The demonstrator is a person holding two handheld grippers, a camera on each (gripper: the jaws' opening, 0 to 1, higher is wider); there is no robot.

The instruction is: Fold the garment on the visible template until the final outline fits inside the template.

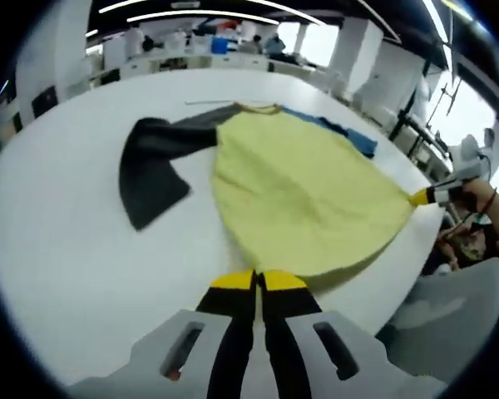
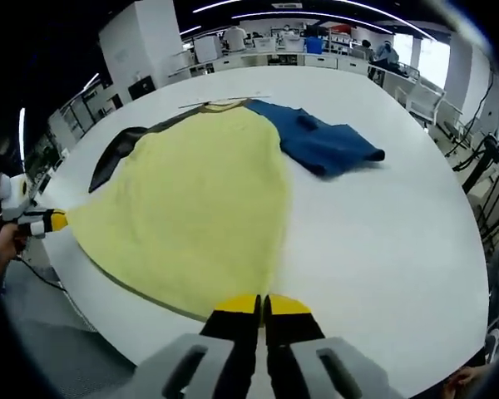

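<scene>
A garment with a yellow body (image 1: 303,195) lies spread on the round white table (image 1: 66,249). Its dark grey sleeve (image 1: 154,166) lies on one side and its blue sleeve (image 1: 341,133) on the other. My left gripper (image 1: 258,281) is shut on the hem at the near table edge. The right gripper (image 1: 422,197) pinches another hem corner and pulls it to a point. In the right gripper view the yellow body (image 2: 191,199) spreads ahead, with the blue sleeve (image 2: 324,143) to its right. My right gripper (image 2: 262,306) is shut on the hem, and the left gripper (image 2: 54,221) holds the stretched corner.
A thin dark line (image 1: 208,103) runs on the table by the collar. A person's hand (image 1: 482,198) holds the right gripper past the table edge. White desks and people (image 2: 283,41) fill the room behind. Bare tabletop (image 2: 382,241) lies right of the garment.
</scene>
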